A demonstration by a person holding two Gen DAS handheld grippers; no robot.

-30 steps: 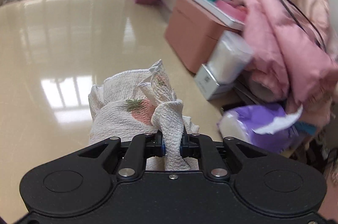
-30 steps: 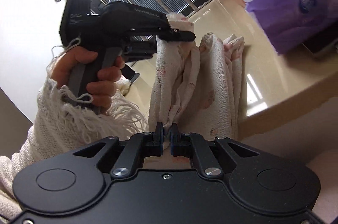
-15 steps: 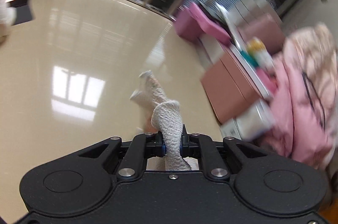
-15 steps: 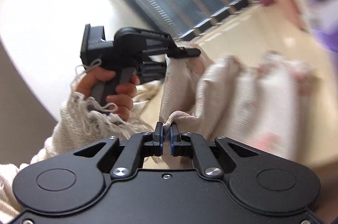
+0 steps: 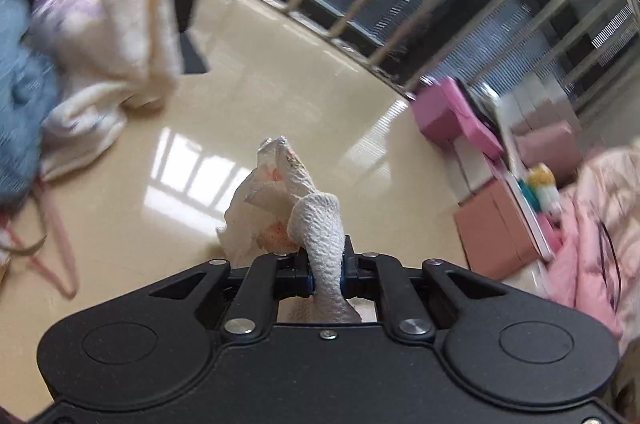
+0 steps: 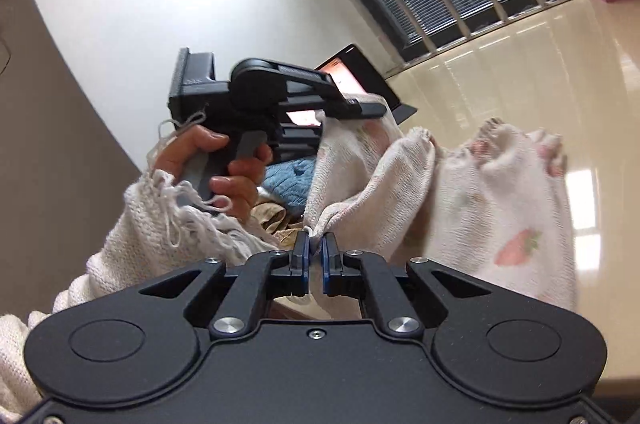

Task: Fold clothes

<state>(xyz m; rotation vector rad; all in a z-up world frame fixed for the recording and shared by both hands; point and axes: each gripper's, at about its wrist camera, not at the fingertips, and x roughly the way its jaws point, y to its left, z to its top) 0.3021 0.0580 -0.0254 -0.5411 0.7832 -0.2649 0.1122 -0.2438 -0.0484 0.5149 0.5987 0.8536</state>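
The white waffle-knit garment (image 6: 492, 208) with pink strawberry prints is hanging bunched and creased. The left gripper (image 5: 327, 266) and the right gripper (image 6: 315, 244) are each pinching an edge of it.

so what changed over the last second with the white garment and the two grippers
The left gripper swung its view leftward, bringing a clothes pile into sight. The strawberry-print garment opened out wider between the grippers. No change in hold: the left and the right gripper each stay clamped on it.
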